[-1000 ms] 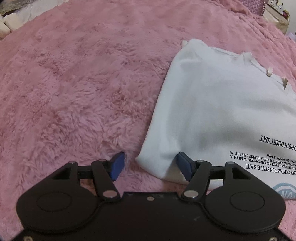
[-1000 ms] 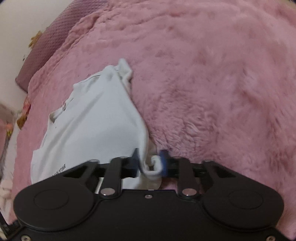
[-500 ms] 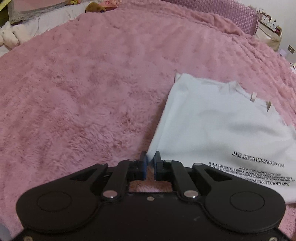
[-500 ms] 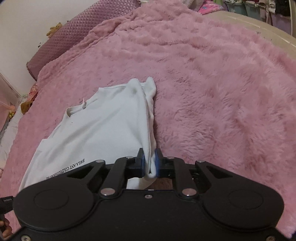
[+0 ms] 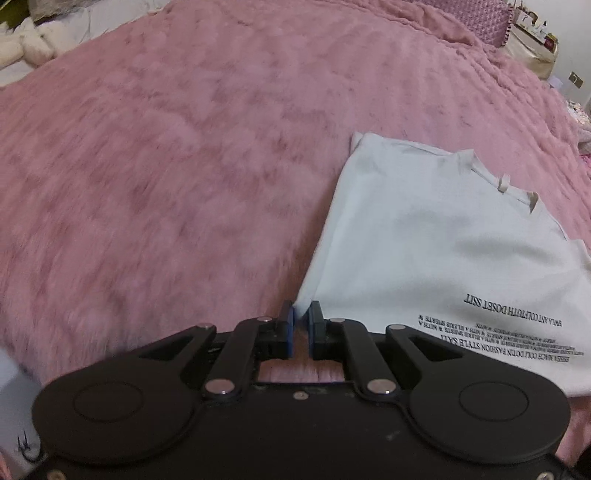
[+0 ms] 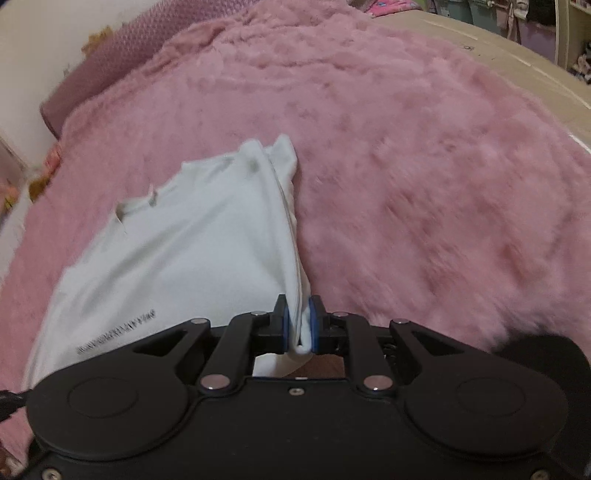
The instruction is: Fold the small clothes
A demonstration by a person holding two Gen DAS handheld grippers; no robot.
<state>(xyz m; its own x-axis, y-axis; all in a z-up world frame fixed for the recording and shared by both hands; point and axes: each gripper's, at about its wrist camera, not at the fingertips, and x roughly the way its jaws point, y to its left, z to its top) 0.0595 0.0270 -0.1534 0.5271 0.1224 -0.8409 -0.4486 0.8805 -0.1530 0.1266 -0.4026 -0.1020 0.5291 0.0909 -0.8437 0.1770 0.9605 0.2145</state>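
A white T-shirt with black upside-down lettering lies on a fluffy pink blanket, its neckline pointing away. My left gripper is shut on the shirt's near left hem corner, which rises off the blanket between the blue pads. In the right wrist view the same T-shirt stretches away to the left, and my right gripper is shut on its near right hem corner, with bunched fabric hanging out behind the pads. The hem edge between the two grippers is lifted.
The pink blanket covers the bed all around the shirt. A purple knitted pillow lies at the far right, and pale bedding with a soft toy at the far left. Shelves and boxes stand beyond the bed.
My left gripper was open around the hem corner a second ago and has shut on it. Both grippers have lifted the hem and drawn back, so the shirt is pulled taut.
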